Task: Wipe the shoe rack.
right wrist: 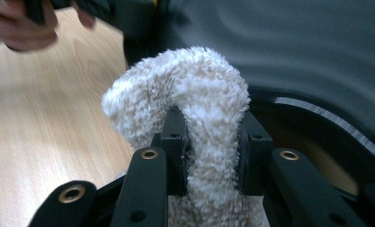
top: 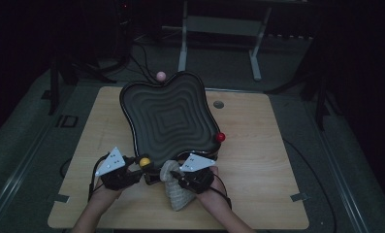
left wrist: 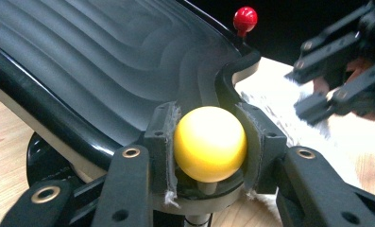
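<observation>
The wooden table is bearing a black rippled tray, tilted up. The right gripper is pinching a fluffy white cloth at the tray's near edge, while the left gripper is clamping the tray's yellow knob.

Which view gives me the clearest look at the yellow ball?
The left gripper view: the yellow ball sits large and sharp, clamped between the left gripper pads. The high view shows it as a small dot at the tray's near corner.

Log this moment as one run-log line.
left gripper: shut on yellow knob | right gripper: shut on white cloth | black tray: on table
</observation>
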### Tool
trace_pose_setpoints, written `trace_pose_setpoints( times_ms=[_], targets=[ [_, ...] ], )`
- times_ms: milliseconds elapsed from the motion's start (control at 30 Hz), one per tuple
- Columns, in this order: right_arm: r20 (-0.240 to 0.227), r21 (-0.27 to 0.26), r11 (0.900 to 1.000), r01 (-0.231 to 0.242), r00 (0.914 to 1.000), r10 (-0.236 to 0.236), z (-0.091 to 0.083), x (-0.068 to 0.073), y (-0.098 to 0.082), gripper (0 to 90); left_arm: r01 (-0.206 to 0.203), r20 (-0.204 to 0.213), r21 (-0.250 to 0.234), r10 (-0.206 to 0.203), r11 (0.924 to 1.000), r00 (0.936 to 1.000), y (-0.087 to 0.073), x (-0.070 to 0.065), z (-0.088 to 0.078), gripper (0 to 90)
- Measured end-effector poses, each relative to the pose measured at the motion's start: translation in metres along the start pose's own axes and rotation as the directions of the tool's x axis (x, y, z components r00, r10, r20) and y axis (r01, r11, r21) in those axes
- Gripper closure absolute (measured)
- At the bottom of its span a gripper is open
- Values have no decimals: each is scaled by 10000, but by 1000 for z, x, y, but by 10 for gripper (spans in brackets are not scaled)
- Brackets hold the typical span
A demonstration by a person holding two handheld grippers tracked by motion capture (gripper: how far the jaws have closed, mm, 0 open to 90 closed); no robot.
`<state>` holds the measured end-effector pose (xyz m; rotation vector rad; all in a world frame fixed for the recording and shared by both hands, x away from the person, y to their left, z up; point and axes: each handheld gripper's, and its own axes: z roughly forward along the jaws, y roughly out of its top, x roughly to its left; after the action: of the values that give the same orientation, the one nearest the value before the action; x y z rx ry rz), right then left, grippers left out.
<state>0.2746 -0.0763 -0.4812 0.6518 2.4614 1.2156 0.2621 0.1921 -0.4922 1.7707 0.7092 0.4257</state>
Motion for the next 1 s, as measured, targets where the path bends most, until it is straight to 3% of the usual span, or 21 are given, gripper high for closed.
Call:
trace_pose_setpoints(
  times_ms=[100, 233, 333, 467, 633, 833, 1000],
  targets=[
    [61, 257, 9997, -12, 10000, 10, 0, -3, -2, 696, -11, 9, 35, 11, 10000, 10000, 0, 0, 0, 604],
    [481, -102, 9995, -311, 9983, 316, -9, -14, 3, 696, -19, 62, 17, 19, 10000, 10000, 0, 0, 0, 604],
    [690, -108, 9993, -359, 9969, 366, 0, -12, -3, 696, 3, 89, -8, -3, 10000, 10000, 0, 1, 0, 604],
    [533, 243, 9985, -490, 9974, 477, 5, -14, -10, 696, 5, 86, -16, -5, 10000, 10000, 0, 1, 0, 604],
    [923, -188, 9982, -573, 9940, 588, -8, -24, 0, 695, -16, 116, 10, 15, 10000, 9999, 0, 1, 0, 604],
    [1007, 60, 9959, -898, 9909, 887, 3, -26, -12, 696, -28, 157, 30, 28, 10000, 9999, 0, 2, 0, 604],
    [1187, -160, 9955, -935, 9884, 948, -10, -32, -5, 696, -26, 169, 43, 25, 10000, 9999, 0, 2, 0, 604]
  ],
)
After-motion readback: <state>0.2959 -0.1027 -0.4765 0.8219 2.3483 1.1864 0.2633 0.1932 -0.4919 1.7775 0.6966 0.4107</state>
